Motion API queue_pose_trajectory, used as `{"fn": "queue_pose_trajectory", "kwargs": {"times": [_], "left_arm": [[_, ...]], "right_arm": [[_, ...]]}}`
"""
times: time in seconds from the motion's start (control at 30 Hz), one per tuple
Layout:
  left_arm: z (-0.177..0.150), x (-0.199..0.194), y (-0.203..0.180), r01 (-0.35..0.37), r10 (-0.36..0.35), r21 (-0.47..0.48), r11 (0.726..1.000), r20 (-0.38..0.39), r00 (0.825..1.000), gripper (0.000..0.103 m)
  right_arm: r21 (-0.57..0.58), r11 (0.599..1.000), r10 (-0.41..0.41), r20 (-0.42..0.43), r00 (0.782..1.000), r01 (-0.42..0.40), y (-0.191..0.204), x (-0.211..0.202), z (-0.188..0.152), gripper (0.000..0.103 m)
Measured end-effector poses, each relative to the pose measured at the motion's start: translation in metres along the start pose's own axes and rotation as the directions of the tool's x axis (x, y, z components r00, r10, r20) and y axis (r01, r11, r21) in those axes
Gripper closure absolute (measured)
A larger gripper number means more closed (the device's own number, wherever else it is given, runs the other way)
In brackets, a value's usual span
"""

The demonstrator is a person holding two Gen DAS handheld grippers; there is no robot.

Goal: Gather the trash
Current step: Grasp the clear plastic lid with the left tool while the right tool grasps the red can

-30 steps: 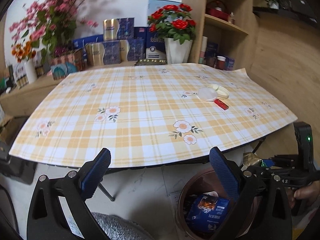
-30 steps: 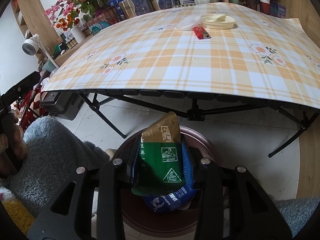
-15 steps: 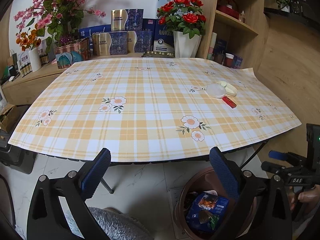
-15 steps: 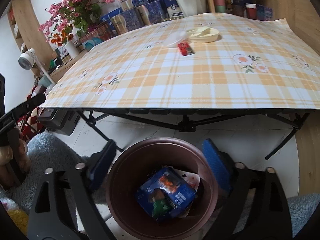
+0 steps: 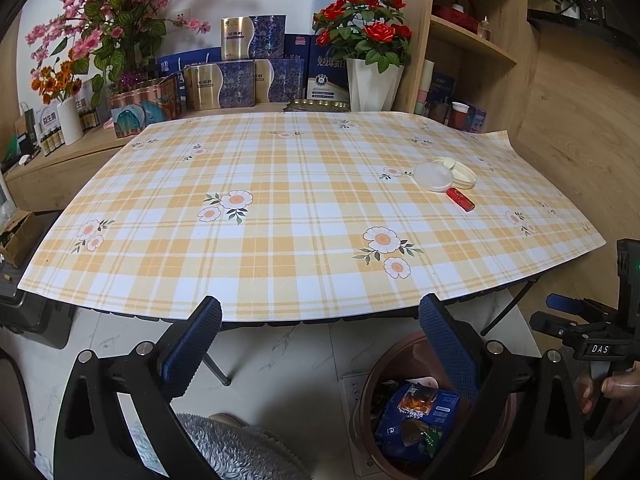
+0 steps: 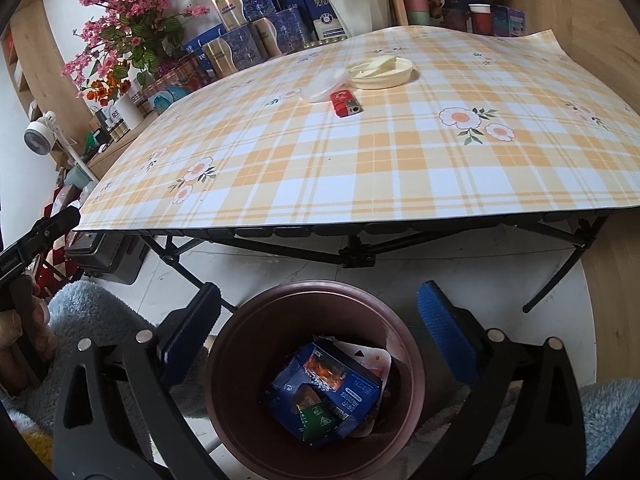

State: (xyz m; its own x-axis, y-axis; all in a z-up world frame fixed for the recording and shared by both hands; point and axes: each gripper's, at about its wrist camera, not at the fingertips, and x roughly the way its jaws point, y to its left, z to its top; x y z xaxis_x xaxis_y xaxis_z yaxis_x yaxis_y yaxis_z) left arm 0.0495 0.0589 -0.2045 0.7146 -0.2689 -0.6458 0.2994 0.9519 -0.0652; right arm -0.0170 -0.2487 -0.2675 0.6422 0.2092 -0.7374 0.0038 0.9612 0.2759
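Now right gripper jaws just spread wide, empty; green packet down in brown bin, lower centre; left gripper likewise agape.

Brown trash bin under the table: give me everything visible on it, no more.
The brown trash bin is a round, open-topped tub, apparently smooth plastic, reddish-brown inside and out. It stands upright on the pale marble-look floor just in front of the folding table's near edge. Inside lie a crumpled blue carton with a flame picture, a green-and-gold packet on top of it, and a pinkish-white wrapper behind. The open right hand-held gripper hangs above the rim, touching nothing.
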Motion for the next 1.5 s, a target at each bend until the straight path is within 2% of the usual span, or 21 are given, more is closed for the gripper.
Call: {"fn": "queue_pose_trajectory", "kwargs": {"times": [0.43,0.67,0.7,0.77,0.83,0.97,1.03,1.17,1.27,1.33,1.43,1.5], "left_arm": [[-0.001,0.002,0.000,-0.005,0.005,-0.005,1.000,-0.005,1.000,0.006],[0.000,0.005,-0.001,-0.010,0.010,-0.002,1.000,-0.009,1.000,0.006],[0.000,0.005,-0.001,-0.012,0.012,-0.002,1.000,-0.010,1.000,0.006],[0.002,0.007,-0.001,-0.013,0.013,-0.007,1.000,-0.014,1.000,0.006],[0.006,0.008,-0.003,-0.014,0.014,-0.009,1.000,-0.018,1.000,0.006],[0.020,0.012,-0.012,0.068,-0.068,0.021,0.997,-0.008,0.998,0.006],[0.034,0.024,-0.026,0.102,-0.099,0.073,0.992,-0.037,0.994,0.006],[0.069,0.055,-0.047,0.238,-0.232,0.077,0.968,-0.080,0.970,0.006],[0.101,0.093,-0.060,0.319,-0.311,0.046,0.947,-0.129,0.941,0.006],[0.119,0.121,-0.075,0.344,-0.330,0.068,0.937,-0.162,0.930,0.006],[0.136,0.159,-0.100,0.353,-0.323,0.132,0.926,-0.204,0.924,0.006],[0.143,0.186,-0.115,0.373,-0.333,0.136,0.918,-0.252,0.909,0.006]], "right_arm": [[-0.007,0.999,-0.038,0.066,0.997,0.039,-0.005,-0.013,0.007,0.006],[-0.015,0.998,-0.062,0.077,0.995,0.063,-0.015,-0.021,0.027,0.006],[-0.019,0.998,-0.059,0.073,0.996,0.061,-0.017,-0.021,0.032,0.007],[-0.031,0.998,-0.053,0.067,0.996,0.055,-0.020,-0.019,0.043,0.015],[-0.042,0.997,-0.056,0.059,0.997,0.058,-0.022,-0.017,0.056,0.017],[-0.055,0.996,-0.064,0.062,0.996,0.068,-0.030,-0.012,0.087,0.017],[-0.048,0.997,-0.063,0.068,0.996,0.066,-0.035,-0.010,0.100,0.017],[-0.037,0.997,-0.072,0.069,0.995,0.075,-0.043,0.004,0.121,0.017],[-0.029,0.996,-0.078,0.047,0.996,0.079,-0.048,0.016,0.129,0.020],[-0.022,0.997,-0.076,0.034,0.997,0.076,-0.051,0.023,0.131,0.022],[-0.007,0.997,-0.071,0.020,0.997,0.071,-0.057,0.031,0.132,0.023],[0.001,0.998,-0.068,0.016,0.998,0.068,-0.060,0.034,0.133,0.024]]}}
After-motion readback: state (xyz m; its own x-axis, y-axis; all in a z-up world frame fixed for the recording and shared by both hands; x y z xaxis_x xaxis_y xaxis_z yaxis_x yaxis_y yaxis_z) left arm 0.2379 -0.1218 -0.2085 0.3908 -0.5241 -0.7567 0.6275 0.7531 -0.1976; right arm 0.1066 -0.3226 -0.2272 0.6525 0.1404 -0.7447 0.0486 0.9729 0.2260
